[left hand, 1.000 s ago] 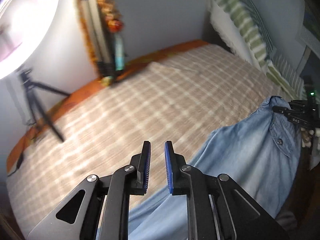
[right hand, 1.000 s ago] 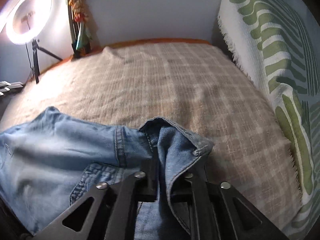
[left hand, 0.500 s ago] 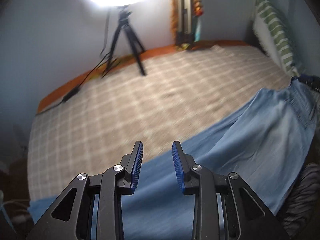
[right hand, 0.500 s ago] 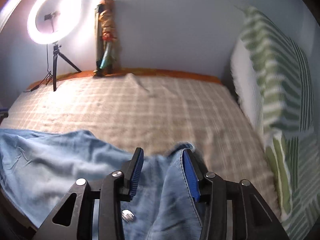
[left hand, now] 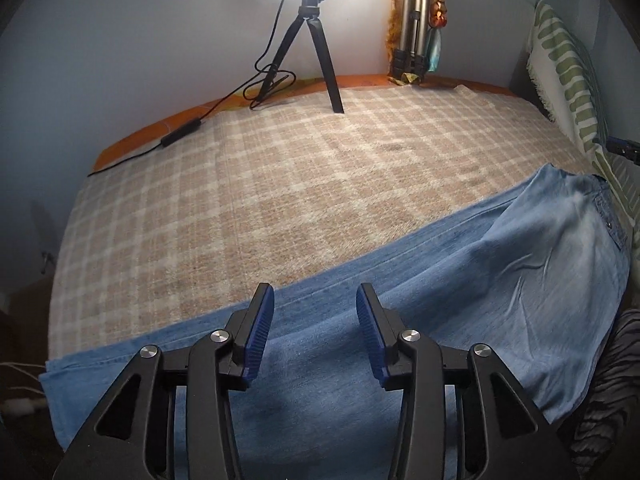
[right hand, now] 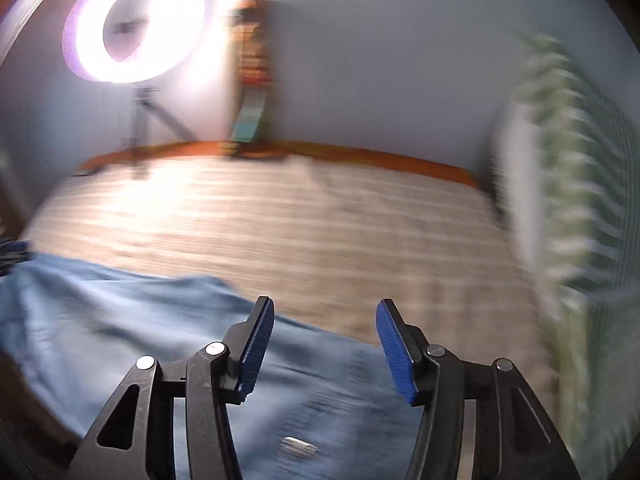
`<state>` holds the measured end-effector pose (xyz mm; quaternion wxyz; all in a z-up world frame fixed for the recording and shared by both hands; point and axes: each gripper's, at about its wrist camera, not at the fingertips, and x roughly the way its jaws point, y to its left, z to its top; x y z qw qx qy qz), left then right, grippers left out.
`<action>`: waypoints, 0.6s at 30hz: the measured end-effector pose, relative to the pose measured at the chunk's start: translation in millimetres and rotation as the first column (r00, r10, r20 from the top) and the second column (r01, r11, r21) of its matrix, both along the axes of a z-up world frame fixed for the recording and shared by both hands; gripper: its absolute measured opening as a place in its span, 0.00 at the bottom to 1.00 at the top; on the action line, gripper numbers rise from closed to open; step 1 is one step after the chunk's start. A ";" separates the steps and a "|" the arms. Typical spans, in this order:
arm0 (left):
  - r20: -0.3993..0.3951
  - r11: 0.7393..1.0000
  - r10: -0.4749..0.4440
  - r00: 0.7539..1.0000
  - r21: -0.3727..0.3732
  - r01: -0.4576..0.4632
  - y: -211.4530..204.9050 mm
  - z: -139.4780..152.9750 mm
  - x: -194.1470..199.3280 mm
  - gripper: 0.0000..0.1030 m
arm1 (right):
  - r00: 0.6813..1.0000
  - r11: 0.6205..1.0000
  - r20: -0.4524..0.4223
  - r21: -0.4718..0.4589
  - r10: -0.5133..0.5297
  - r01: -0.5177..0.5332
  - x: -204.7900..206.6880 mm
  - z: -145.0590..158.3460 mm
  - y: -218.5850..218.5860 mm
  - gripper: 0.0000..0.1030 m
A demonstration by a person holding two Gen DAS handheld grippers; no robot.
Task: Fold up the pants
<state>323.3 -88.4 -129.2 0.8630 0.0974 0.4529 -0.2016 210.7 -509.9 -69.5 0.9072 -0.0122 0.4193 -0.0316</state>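
- The left gripper [left hand: 315, 330] hangs over the leg end of the blue denim pants [left hand: 460, 304]; its blue-padded jaws have just been opening and stand apart with nothing gripped, only cloth lying below them.
- The right gripper [right hand: 325, 344] hangs over the waist end of the pants [right hand: 132, 320]; its jaws too have just been opening and stand wide apart, empty. This view is blurred.
- The pants lie flat and stretched out along the near edge of the bed, on a beige checked blanket [left hand: 304, 168], the waist toward the striped pillow.
- The green-and-white striped pillow [left hand: 568, 64] stands at the bed's right side.
- Farthest, by the wall, a ring light [right hand: 134, 24] glows on a black tripod [left hand: 316, 44], its cable trailing over the orange bed edge; beside it stands a folded silver tripod [left hand: 412, 28].
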 end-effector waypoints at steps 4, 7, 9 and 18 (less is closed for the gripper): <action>0.004 1.000 0.009 1.000 0.018 -0.009 8.9 -1.7 -6.1 0.40 | 0.972 0.972 -0.006 0.006 0.233 -0.233 39.9 -24.6 63.9 0.47; -0.008 0.999 0.033 0.999 0.001 -0.033 22.3 -2.3 -7.8 0.40 | 0.929 0.931 -0.074 -0.003 0.364 -0.365 67.1 -49.4 100.7 0.41; -0.018 0.999 0.052 0.999 0.001 -0.052 30.3 -4.6 -8.3 0.40 | 0.886 0.892 -0.120 -0.007 0.449 -0.453 84.2 -65.9 127.3 0.41; -0.057 0.996 0.092 0.994 0.011 -0.092 49.0 -17.9 -5.8 0.40 | 0.742 0.760 -0.194 0.027 0.642 -0.650 104.6 -104.6 180.7 0.41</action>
